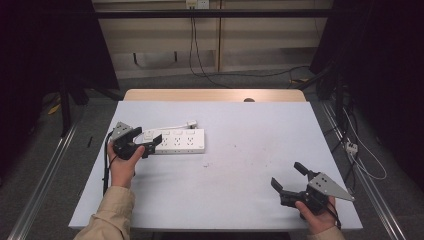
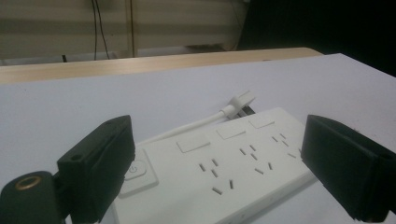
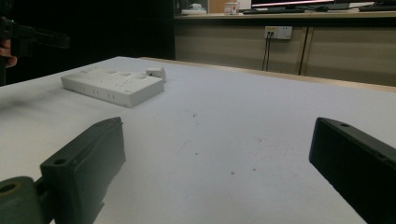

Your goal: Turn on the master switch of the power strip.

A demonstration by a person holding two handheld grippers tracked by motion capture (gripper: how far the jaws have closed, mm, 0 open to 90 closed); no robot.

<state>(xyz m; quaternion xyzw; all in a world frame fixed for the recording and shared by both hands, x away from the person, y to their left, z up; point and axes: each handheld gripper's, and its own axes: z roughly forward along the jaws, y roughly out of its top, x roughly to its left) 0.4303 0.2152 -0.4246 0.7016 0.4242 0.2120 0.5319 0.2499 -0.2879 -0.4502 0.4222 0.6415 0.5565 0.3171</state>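
White table [image 1: 240,165], wood far edge; dark room, wall cables [image 1: 197,50].

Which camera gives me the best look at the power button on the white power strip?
The left gripper view: the power strip lies close between the open left claw, its button plainly visible. The high view shows the whole strip, the button too small. The right gripper view shows it far off, button indistinct.

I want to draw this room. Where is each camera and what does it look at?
High view: above the table, looking down; forearms, left gripper, right gripper.
Left gripper view: between its open jaws, at the power strip.
Right gripper view: low, across the table; open jaws.
All three share the power strip.
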